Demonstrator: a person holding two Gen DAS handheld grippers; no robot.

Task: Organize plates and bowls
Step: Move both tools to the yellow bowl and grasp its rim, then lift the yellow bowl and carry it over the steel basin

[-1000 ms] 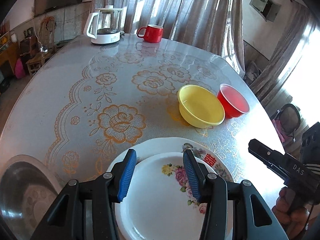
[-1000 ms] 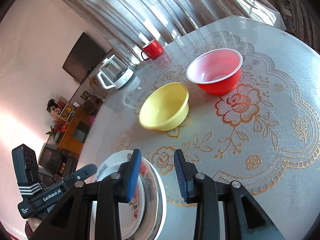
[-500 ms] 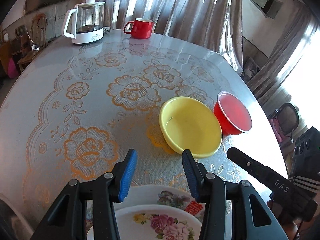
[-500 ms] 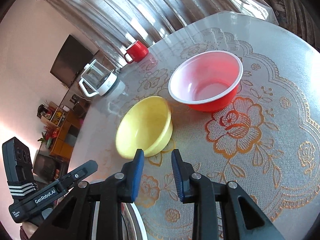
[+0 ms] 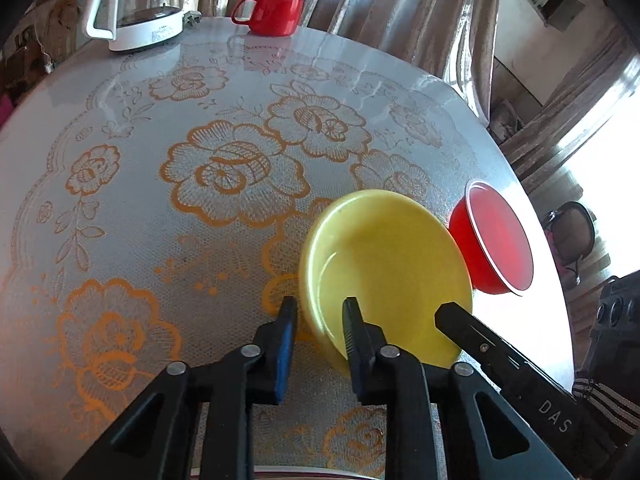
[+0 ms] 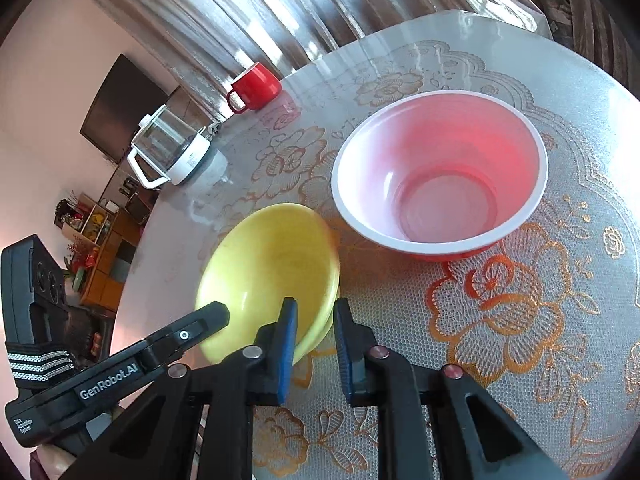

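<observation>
Grippers first: my left gripper and right gripper have just been closing, both clamped on the yellow bowl's near rim. Next, I'd lift it into the red bowl beyond, near the table's right edge.

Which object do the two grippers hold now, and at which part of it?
Both hold the yellow bowl by its near rim: left gripper on one side, right gripper on the other.

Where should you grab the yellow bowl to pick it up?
By its thin rim on the near side: one finger inside, one outside. The yellow bowl sits upright and open on the table, too wide to span. Both tools, left tool and right tool, straddle that rim.
</observation>
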